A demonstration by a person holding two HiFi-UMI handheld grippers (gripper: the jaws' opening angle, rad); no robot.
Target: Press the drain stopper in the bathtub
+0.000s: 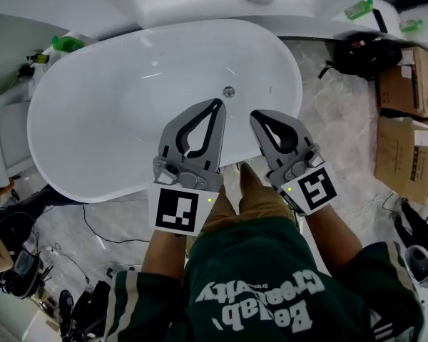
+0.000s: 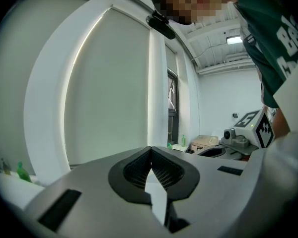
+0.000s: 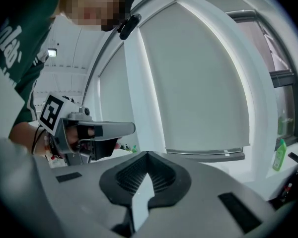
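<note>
Standing at the near rim of a white oval bathtub (image 1: 71, 120), a person in a green shirt (image 1: 264, 291) holds a gripper in each hand over the tub's near edge. The left gripper (image 1: 215, 105) has its jaws brought together, tips meeting in a point, with nothing between them. In the left gripper view the ribbed black pads (image 2: 139, 170) touch at the front and only a narrow slit shows behind them. The right gripper (image 1: 255, 115), just beside it, is likewise closed and empty, and the right gripper view shows its pads (image 3: 131, 175) meeting at the tip. Both gripper views look past the jaws at a pale arched wall and window, not down into the tub.

The drain stopper (image 1: 229, 91), a small round metal disc, sits on the tub floor near the middle of the far side. In the head view it lies just beyond the left gripper's tip, and neither gripper touches it.

Two cardboard boxes (image 1: 405, 84) and a black bag (image 1: 360, 52) lie on the marble floor (image 1: 342, 120) past the tub's right end.
</note>
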